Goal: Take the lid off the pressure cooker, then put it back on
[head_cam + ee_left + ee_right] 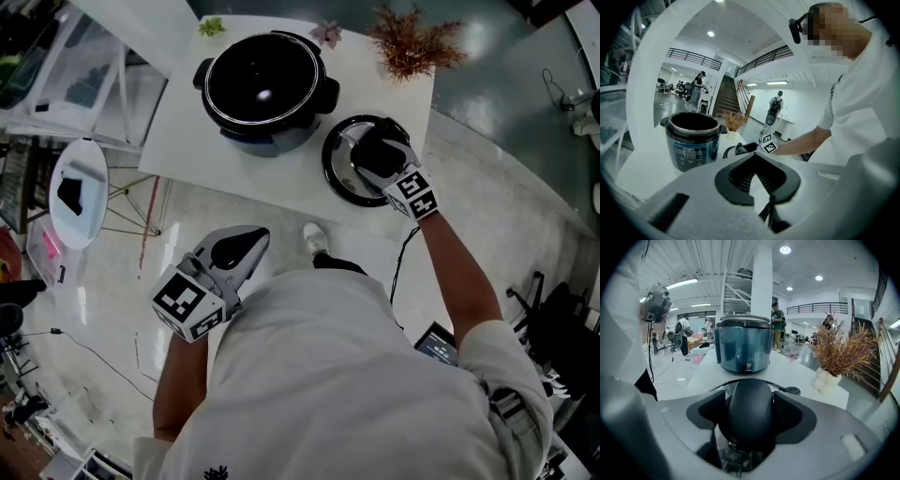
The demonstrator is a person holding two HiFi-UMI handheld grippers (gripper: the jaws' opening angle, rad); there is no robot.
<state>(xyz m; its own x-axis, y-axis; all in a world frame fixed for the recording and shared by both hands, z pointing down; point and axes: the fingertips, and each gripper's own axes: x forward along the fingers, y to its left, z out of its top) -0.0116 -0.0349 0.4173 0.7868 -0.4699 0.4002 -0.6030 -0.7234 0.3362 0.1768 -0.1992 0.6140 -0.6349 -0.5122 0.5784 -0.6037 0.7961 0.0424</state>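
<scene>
Pressure cooker (265, 89) stood open on the white table (178, 141), toward the far left of it; pot dark and empty so far as the head view showed. Lid (336, 171) lay flat on the table just right of the cooker and a little nearer, apart from the pot; first half of the task looked done, refitting not yet.

Right gripper (378, 152) sat low over the lid, pointed down at it; jaws spread wide to either side of the black handle (750, 413), which filled the gap between them; pads right beside its flanks, no clear squeeze visible; judged a loose straddle rather than a grip. Left gripper (234, 251) was held back by the person's body, off the table's near edge; jaws pressed together, nothing in them.

Handling, as judgement: lid is metal with a chrome face and thick rim, so stiff and probably fairly heavy for its size; it will not flex, but may tip if taken off-centre. The domed handle is the only sound hold; smooth and rounded, so likely slippery; best clamped square across its widest part, low down. The rim must meet the pot level, and may need a turn to seat.

Dried plant (412, 42) in a pale vase stood at the far right corner, near the lid's path; a small flower (328, 35) lay at the far edge behind the cooker.
</scene>
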